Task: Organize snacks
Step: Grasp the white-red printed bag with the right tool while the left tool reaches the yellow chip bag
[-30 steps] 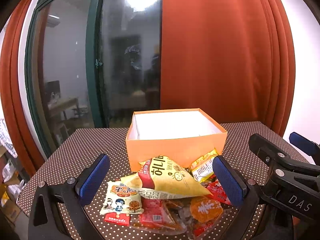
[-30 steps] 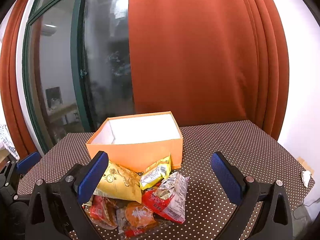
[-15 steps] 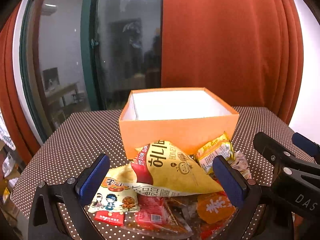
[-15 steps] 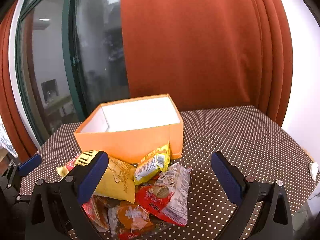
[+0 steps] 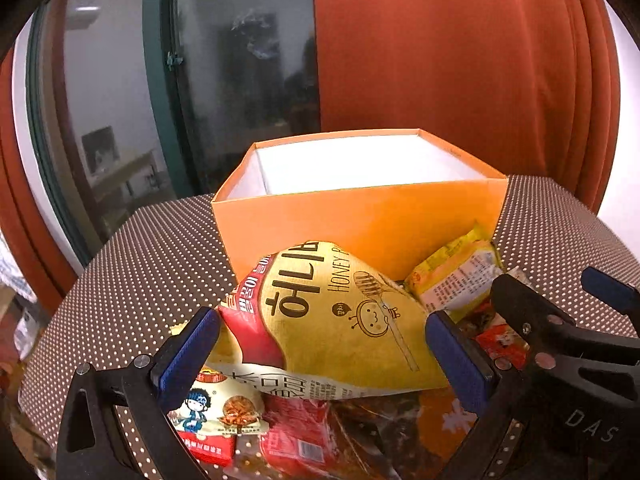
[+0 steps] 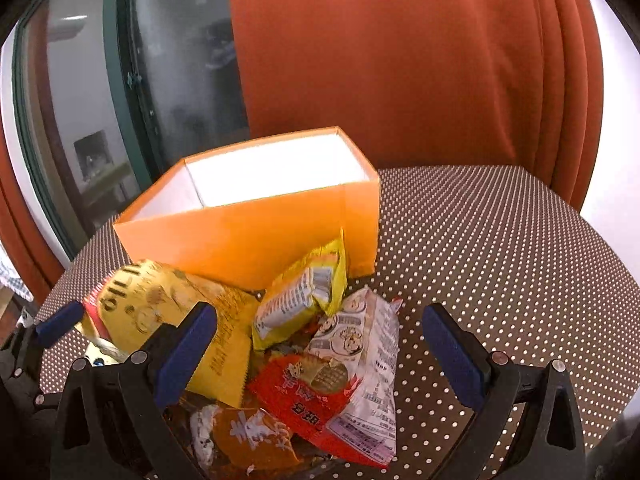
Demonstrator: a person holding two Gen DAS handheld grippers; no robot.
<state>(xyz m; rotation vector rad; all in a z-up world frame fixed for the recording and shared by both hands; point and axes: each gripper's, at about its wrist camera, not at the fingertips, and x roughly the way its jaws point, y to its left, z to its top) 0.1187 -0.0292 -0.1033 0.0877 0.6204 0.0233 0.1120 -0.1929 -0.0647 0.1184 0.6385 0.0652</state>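
Since the earlier frame I have advanced both tools toward the snack pile. The left tool [image 5: 320,356] is wide open, empty, straddling the honey chip bag [image 5: 340,320], long axis left-right, just near of the orange box [image 5: 360,228]. The right tool [image 6: 320,354] is open, empty.

Open orange box [image 5: 360,220] with white inside, upright on dotted cloth. Heap of snack packets against its near wall: large yellow honey bag [image 5: 340,320] tilted on top, small yellow packet [image 6: 304,296] leaning on box, red-and-white packet [image 6: 352,376] lying flat nearby.
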